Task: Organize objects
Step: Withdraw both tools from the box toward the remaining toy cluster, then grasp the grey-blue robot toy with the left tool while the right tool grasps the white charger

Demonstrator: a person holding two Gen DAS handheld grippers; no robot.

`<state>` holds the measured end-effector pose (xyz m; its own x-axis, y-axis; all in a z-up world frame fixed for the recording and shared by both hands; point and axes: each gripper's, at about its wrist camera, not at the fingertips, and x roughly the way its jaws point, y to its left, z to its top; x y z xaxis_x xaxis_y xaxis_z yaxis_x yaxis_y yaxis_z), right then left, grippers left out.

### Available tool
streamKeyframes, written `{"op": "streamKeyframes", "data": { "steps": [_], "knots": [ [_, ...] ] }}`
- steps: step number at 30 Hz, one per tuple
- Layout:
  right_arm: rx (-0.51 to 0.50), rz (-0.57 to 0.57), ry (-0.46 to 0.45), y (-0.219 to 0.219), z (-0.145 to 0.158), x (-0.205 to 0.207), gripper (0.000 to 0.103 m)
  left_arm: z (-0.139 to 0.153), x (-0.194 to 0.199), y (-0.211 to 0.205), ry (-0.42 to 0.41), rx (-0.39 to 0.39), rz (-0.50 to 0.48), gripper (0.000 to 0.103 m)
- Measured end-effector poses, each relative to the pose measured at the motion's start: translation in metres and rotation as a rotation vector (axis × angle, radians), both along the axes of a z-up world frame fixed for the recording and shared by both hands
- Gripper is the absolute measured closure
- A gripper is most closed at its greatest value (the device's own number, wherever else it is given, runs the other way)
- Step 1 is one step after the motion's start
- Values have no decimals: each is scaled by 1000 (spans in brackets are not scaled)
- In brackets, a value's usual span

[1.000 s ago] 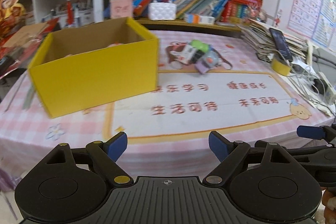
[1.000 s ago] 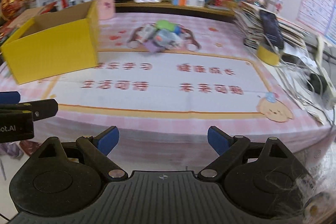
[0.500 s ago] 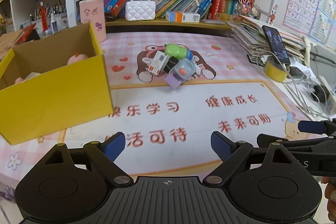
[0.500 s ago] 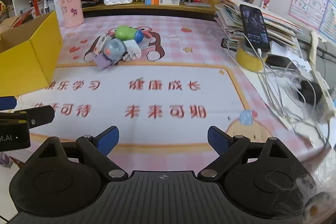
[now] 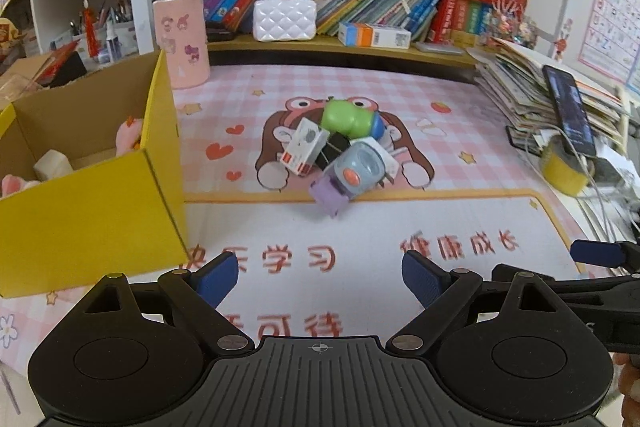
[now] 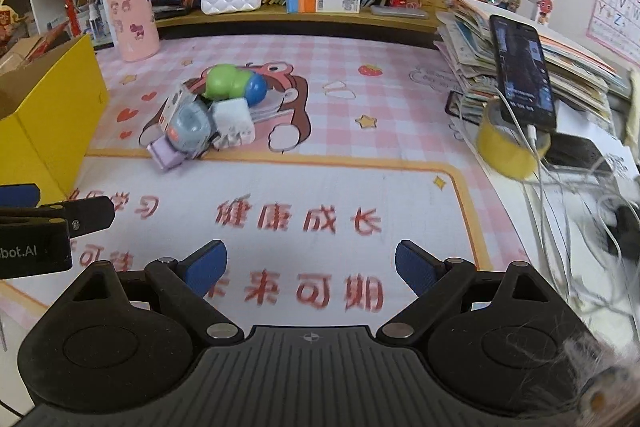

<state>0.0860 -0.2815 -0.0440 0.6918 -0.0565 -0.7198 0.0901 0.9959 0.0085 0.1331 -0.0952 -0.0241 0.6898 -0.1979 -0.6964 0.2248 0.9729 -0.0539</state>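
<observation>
The yellow box [image 5: 100, 203] is sitting ahead-left of the left claw [image 5: 318, 277], mouth up to take things. Both claws are gaping wide and carrying nothing, the right claw [image 6: 310, 265] alongside, each facing the toy pile [image 5: 340, 151] waiting ahead on the table [image 5: 460, 211].

Both grippers stand further in over the table [image 5: 440, 99] than one second ago. The left gripper [image 5: 320, 277] now faces the toy pile [image 5: 344, 155] rather than the yellow box [image 5: 92, 219], which sits at the left edge. The right gripper [image 6: 310, 267] stands nearer the pile.
</observation>
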Motion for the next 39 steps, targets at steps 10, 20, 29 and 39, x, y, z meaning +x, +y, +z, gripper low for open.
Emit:
{"op": "streamKeyframes", "data": {
  "steps": [10, 20, 29, 39],
  "knots": [
    [72, 9, -23, -27, 3, 42, 14, -1, 31, -23, -21, 46, 42, 12],
    [102, 23, -26, -38, 2, 79, 14, -12, 70, -43, -19, 84, 40, 12],
    [114, 14, -18, -42, 0, 104, 14, -40, 101, -61, 43, 146, 4, 12],
    [135, 21, -6, -44, -1, 117, 14, -56, 117, -71, 81, 178, -79, 56]
  ]
}}
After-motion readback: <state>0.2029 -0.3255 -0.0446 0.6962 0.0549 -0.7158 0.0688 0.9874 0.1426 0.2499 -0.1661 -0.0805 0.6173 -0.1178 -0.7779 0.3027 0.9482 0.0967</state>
